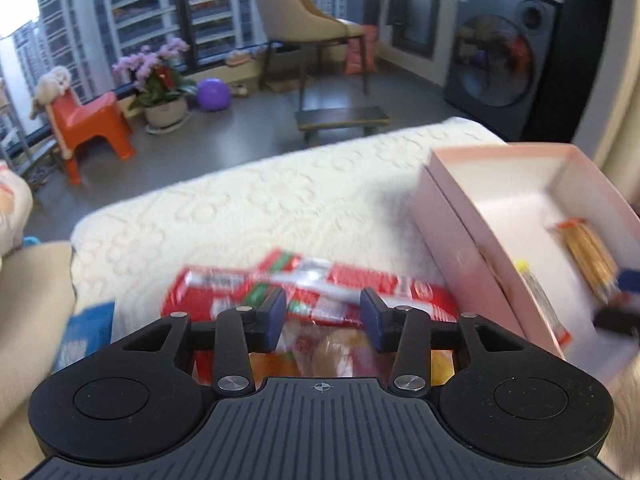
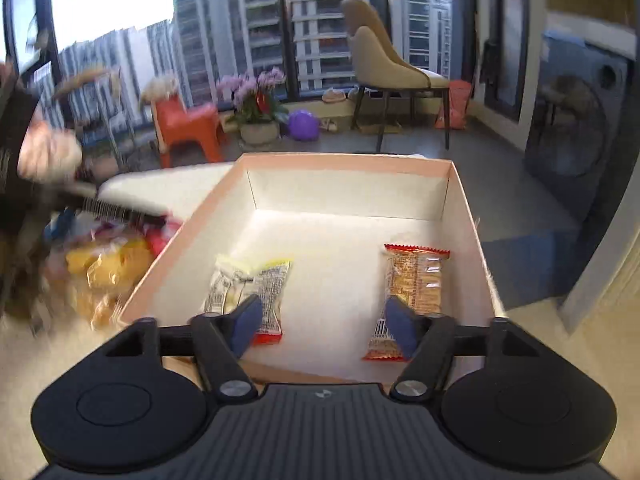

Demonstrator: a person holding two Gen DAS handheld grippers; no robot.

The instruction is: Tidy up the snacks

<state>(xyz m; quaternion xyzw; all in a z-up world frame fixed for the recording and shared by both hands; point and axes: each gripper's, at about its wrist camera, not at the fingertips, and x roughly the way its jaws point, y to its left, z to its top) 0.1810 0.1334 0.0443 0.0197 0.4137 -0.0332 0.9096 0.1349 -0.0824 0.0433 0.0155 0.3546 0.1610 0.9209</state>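
Observation:
My left gripper (image 1: 323,312) is open above a pile of snacks on a cream blanket (image 1: 248,208): a red packet (image 1: 224,292) and a clear bag of yellow and orange pieces (image 1: 332,354) between the fingers. The pink box (image 1: 452,248) stands to its right. My right gripper (image 2: 322,326) is open and empty over the box (image 2: 344,162), which holds a yellow-topped packet (image 2: 260,280) on the left and an orange cracker packet (image 2: 414,280) on the right. The left gripper (image 2: 112,210) shows blurred over the snack pile (image 2: 108,268) left of the box.
A blue packet (image 1: 86,332) lies at the blanket's left edge. Beyond the blanket are an orange stool (image 1: 86,124), a flower pot (image 1: 164,112), a purple ball (image 1: 214,94), a beige chair (image 1: 304,24), a low bench (image 1: 342,118) and a washing machine (image 1: 500,60).

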